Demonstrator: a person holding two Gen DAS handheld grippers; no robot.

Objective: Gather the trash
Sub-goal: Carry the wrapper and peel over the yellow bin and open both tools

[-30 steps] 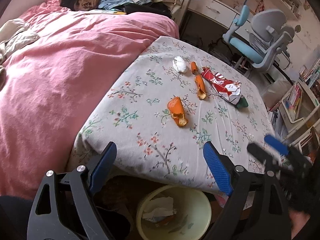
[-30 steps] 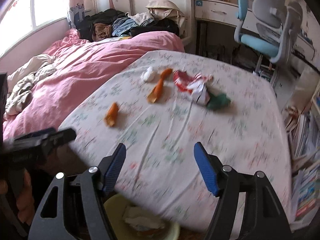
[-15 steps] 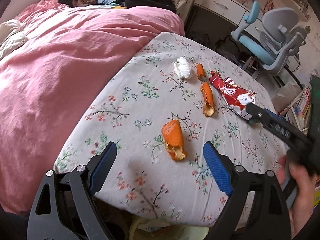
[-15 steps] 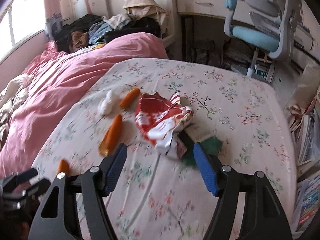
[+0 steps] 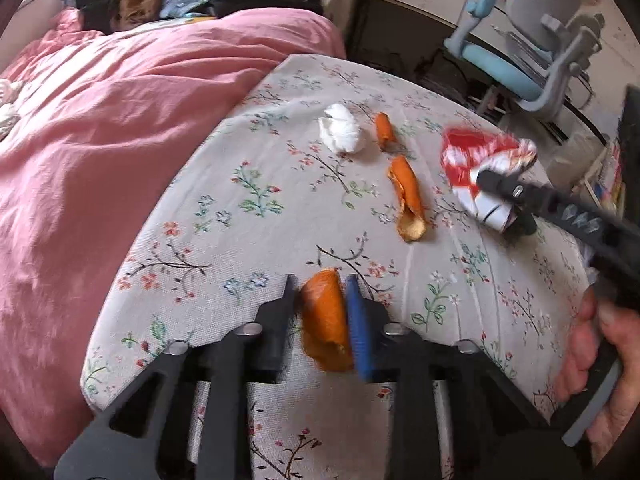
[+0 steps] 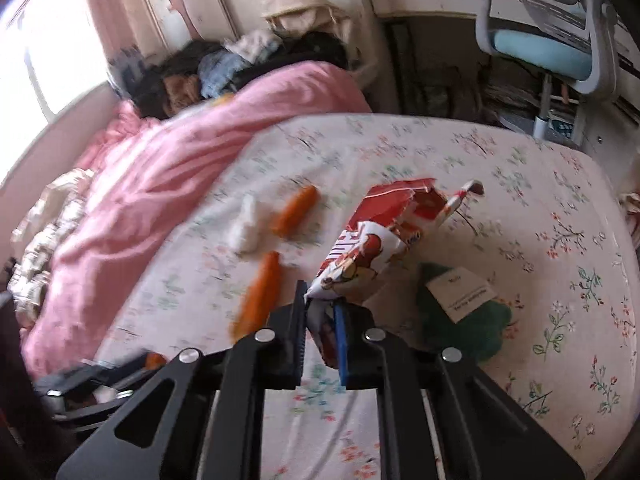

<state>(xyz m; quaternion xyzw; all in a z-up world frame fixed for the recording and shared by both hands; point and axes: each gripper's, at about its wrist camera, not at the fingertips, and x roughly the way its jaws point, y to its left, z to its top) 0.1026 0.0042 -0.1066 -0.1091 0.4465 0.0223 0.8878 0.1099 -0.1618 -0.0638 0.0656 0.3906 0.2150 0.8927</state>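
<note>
On the floral tablecloth (image 5: 240,200) lies a curved orange peel (image 5: 324,320). My left gripper (image 5: 320,284) has its jaws closing around it, and both pads touch its sides. My right gripper (image 6: 320,300) is shut on the lower end of a crumpled red and white snack wrapper (image 6: 376,240), which stands up off the cloth. Seen from the left wrist, that wrapper (image 5: 472,152) sits at the tip of the right gripper's dark fingers. A long peel (image 5: 406,192), a short peel (image 5: 385,128) and a white tissue wad (image 5: 340,132) lie farther back.
A dark green item with a white label (image 6: 460,308) lies right of the wrapper. A pink duvet (image 5: 100,140) borders the table on the left, with clothes piled behind. A blue and grey desk chair (image 5: 532,60) stands beyond the far right corner. A person's hand (image 5: 592,352) holds the right gripper.
My left gripper moved forward over the table and closed around the nearest peel. My right gripper closed on the wrapper's end. The bin below the table edge has left view.
</note>
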